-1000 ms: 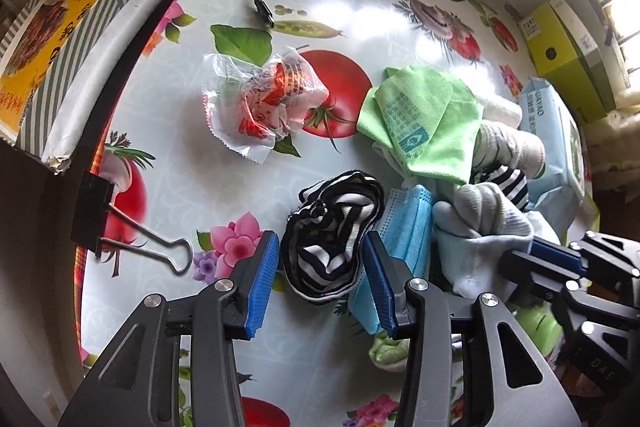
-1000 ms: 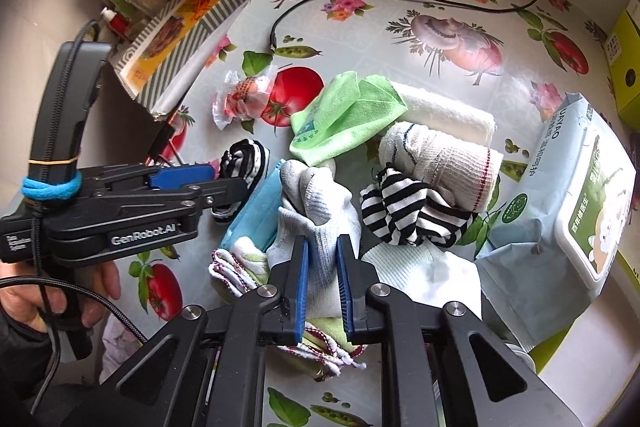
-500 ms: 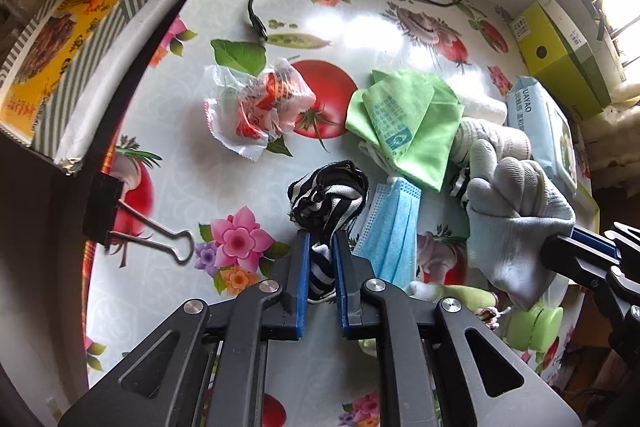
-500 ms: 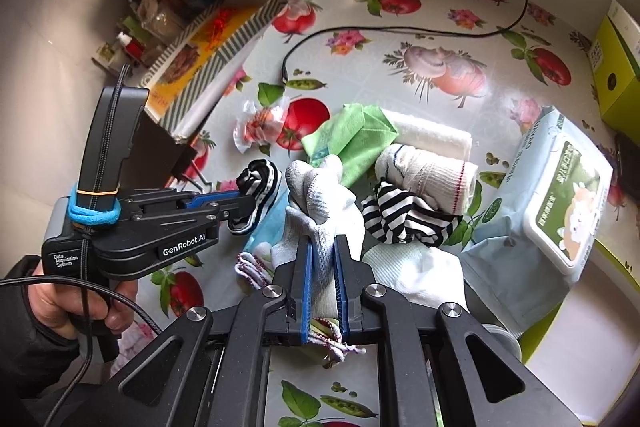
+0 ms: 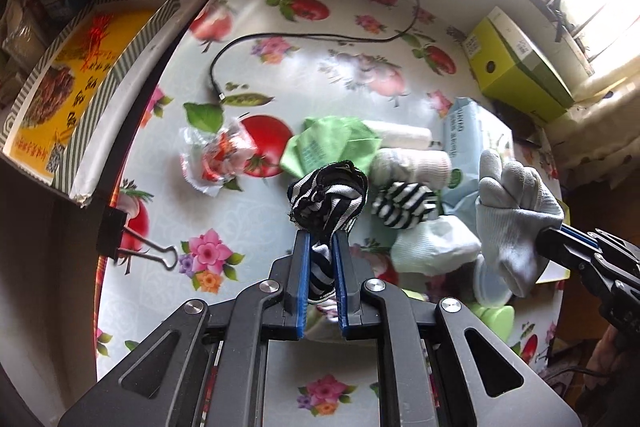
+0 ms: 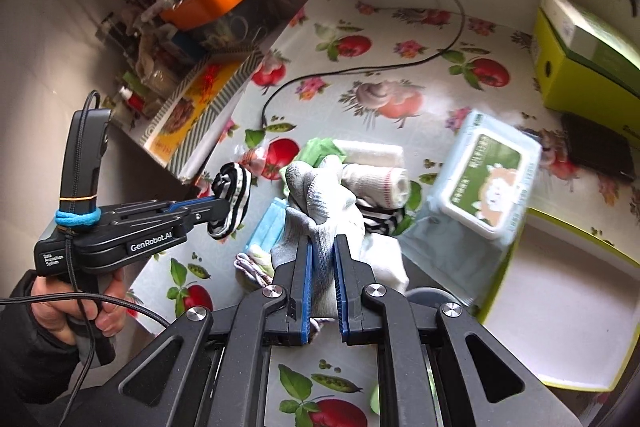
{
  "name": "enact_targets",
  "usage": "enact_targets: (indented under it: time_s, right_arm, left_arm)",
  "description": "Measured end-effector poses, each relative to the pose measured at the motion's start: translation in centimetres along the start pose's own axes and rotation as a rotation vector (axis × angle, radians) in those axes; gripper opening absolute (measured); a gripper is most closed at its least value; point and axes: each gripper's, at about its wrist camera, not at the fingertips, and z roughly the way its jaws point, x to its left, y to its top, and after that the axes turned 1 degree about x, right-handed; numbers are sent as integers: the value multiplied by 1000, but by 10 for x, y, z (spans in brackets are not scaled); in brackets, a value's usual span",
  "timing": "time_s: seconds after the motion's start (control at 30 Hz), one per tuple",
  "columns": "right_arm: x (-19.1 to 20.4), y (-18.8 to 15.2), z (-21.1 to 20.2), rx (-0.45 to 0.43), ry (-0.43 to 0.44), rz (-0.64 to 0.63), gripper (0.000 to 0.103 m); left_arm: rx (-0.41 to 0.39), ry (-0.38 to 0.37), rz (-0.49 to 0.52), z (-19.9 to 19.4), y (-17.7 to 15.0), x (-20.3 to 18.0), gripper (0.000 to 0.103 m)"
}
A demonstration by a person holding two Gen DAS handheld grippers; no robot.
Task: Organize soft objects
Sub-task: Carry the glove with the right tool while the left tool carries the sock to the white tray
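1. The left gripper (image 5: pixel 321 259) has just clamped its jaws on a black-and-white striped sock (image 5: pixel 328 201), which bunches up beyond the jaw tips, clear of the worktop (image 5: pixel 248 227).
2. The right gripper (image 6: pixel 322 267) has its jaws closed tight on a grey glove (image 6: pixel 320 203), fingers sticking up past the tips.
3. Ahead of both jaws lie a green cloth (image 5: pixel 328 145), a second striped sock (image 5: pixel 404 205) and a wipes pack (image 6: pixel 484 183).
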Motion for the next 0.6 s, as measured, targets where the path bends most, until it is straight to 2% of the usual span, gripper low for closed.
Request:
enact_targets:
  time_s: [0.33, 0.6]
  right_arm:
    - [-46, -22, -50, -92, -53, 109, 10]
    - [-96, -49, -77, -146, -95, 230, 10]
  left_arm:
    - [-18, -44, 130, -15, 10, -73, 11]
    - [3, -78, 259, -8, 12, -138, 11]
